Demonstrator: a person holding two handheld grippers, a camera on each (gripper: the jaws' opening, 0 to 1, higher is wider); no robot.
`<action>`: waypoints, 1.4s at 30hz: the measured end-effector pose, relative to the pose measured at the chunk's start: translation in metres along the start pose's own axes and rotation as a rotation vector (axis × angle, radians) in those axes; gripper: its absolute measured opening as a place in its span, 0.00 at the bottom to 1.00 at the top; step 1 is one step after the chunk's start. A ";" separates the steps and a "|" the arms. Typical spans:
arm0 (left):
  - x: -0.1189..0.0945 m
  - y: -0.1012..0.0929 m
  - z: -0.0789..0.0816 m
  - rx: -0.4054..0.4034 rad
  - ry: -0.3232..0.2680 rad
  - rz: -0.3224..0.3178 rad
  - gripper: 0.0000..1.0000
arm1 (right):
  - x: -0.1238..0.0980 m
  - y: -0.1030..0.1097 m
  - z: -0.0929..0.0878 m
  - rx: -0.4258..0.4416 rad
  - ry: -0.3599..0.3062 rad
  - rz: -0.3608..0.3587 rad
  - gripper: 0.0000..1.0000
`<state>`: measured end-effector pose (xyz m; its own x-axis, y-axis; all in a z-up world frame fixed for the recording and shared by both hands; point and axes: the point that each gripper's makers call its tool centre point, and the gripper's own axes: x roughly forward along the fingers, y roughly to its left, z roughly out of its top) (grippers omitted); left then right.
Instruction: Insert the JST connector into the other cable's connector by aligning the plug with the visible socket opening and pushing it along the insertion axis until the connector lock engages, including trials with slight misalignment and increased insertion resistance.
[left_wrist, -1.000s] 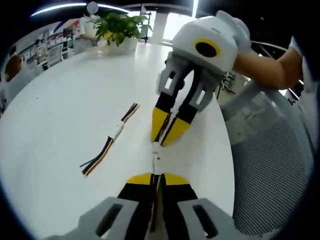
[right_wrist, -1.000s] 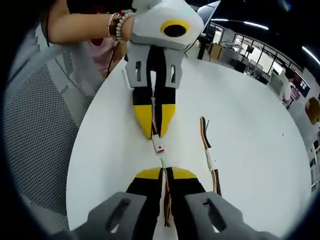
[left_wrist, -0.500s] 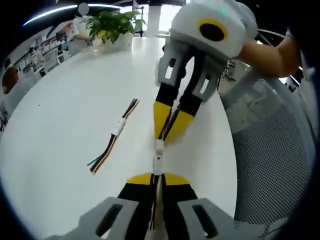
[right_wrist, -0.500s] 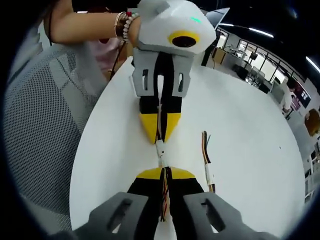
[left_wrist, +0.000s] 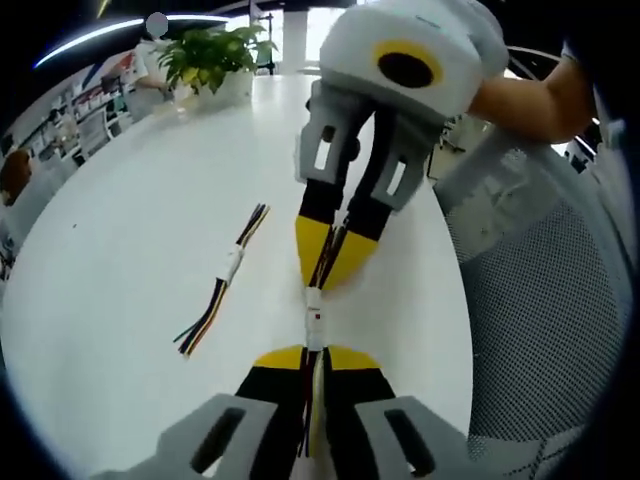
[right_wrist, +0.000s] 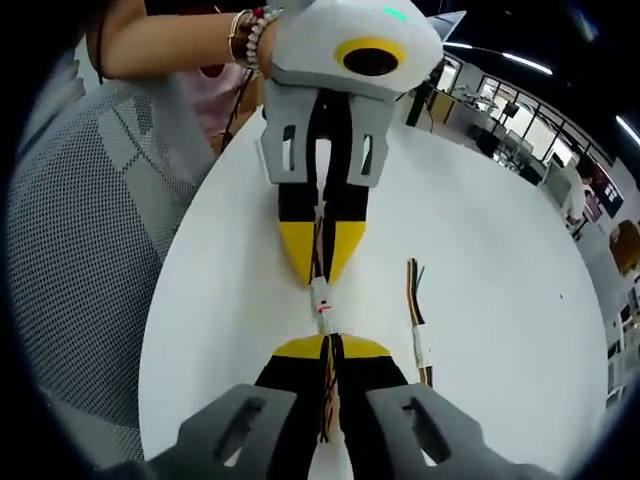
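Claws (left_wrist: 314, 352) drawn closer, connectors (left_wrist: 314, 310) joined

A spare joined cable (left_wrist: 222, 283) lies on the white desk (left_wrist: 130, 220) left of the tool, a potted plant (left_wrist: 208, 60) stands beyond, and a mesh chair (left_wrist: 540, 300) sits right.

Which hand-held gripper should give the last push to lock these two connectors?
Either would likely do. The left hand-held gripper and right hand-held gripper each clamp a cable just behind the white connectors, facing each other in line.
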<state>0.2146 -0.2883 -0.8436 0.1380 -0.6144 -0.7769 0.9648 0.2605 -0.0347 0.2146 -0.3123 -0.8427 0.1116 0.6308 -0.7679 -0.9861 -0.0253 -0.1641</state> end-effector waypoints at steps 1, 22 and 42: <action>0.000 0.000 -0.001 -0.001 0.001 0.000 0.00 | 0.000 0.000 0.000 -0.001 -0.001 0.000 0.01; 0.005 -0.002 0.001 0.004 0.012 -0.002 0.00 | 0.003 0.003 -0.006 -0.025 0.068 0.003 0.01; 0.010 -0.003 0.000 0.026 0.023 0.005 0.06 | 0.003 0.003 -0.011 -0.013 0.095 0.002 0.01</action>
<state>0.2135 -0.2953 -0.8516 0.1375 -0.5958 -0.7913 0.9697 0.2440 -0.0152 0.2132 -0.3189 -0.8521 0.1209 0.5546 -0.8233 -0.9849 -0.0369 -0.1694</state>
